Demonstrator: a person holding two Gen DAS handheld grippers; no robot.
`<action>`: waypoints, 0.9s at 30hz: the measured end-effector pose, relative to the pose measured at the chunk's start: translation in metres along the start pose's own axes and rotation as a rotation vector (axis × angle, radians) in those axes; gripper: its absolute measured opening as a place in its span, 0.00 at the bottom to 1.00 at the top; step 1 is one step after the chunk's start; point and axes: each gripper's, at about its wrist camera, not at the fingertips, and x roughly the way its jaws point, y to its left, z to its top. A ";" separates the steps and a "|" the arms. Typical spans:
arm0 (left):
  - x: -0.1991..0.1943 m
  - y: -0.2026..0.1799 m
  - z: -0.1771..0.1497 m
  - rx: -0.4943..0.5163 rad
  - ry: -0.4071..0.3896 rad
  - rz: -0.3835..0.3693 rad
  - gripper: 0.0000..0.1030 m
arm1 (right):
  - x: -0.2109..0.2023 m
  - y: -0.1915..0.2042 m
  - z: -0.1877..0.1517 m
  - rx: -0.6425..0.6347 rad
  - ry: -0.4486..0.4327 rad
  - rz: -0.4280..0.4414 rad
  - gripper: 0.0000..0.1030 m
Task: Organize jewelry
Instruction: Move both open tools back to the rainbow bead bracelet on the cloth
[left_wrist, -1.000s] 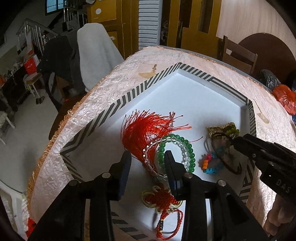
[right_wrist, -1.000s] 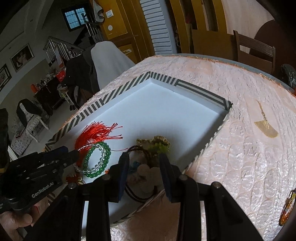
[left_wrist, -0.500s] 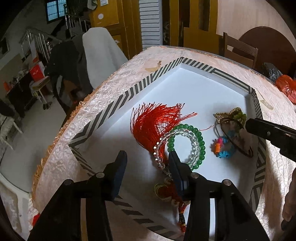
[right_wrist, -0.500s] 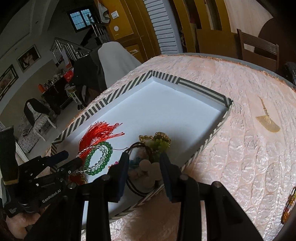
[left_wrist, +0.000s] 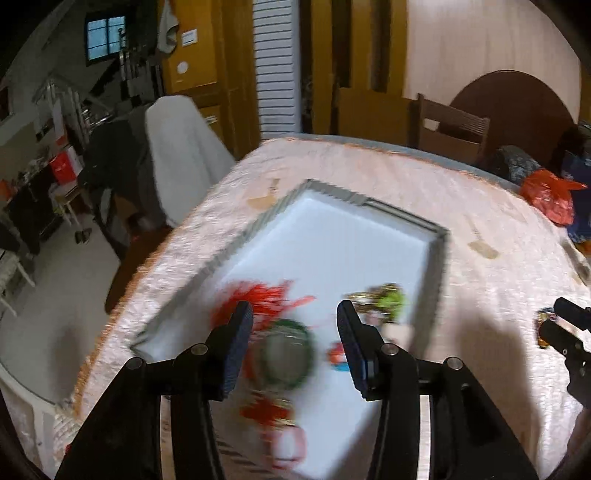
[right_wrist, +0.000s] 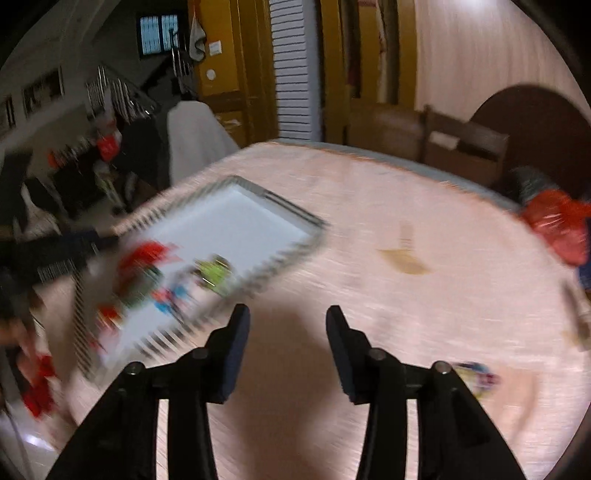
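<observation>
Two grippers, one in each of my hands, are above a round table draped in a pale pink textured cloth (right_wrist: 424, 332); both views are smeared with motion blur. A second ago both sat low over the striped-rim tray (left_wrist: 437, 266), the left beside the bead bracelets, the right around a dark-banded piece with pale discs at the tray's near corner. Now my left gripper (left_wrist: 293, 347) is higher and empty, jaws apart with nothing pressed between the pads; below them lie the green bead bracelet (left_wrist: 290, 354) and red tassel (left_wrist: 266, 299). My right gripper (right_wrist: 288, 350) has swung off to the right over bare cloth, its jaws opening with nothing between them. That dark-banded piece I cannot pick out in the blur; it is not in the jaws, so I judge it was left in the tray. The yellow-green ornament (right_wrist: 216, 275) lies by the tray's right edge. One small multicoloured piece (right_wrist: 476, 376) sits on the cloth just right of my right gripper, probably the next thing to collect.
</observation>
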 end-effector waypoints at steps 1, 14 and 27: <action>-0.003 -0.010 -0.002 0.007 0.000 -0.016 0.57 | -0.009 -0.011 -0.008 -0.014 -0.002 -0.034 0.51; -0.003 -0.145 -0.021 0.170 0.031 -0.183 0.57 | -0.070 -0.173 -0.114 0.374 0.023 -0.277 0.54; 0.033 -0.200 -0.052 0.260 0.120 -0.195 0.57 | -0.075 -0.193 -0.148 0.402 0.051 -0.308 0.54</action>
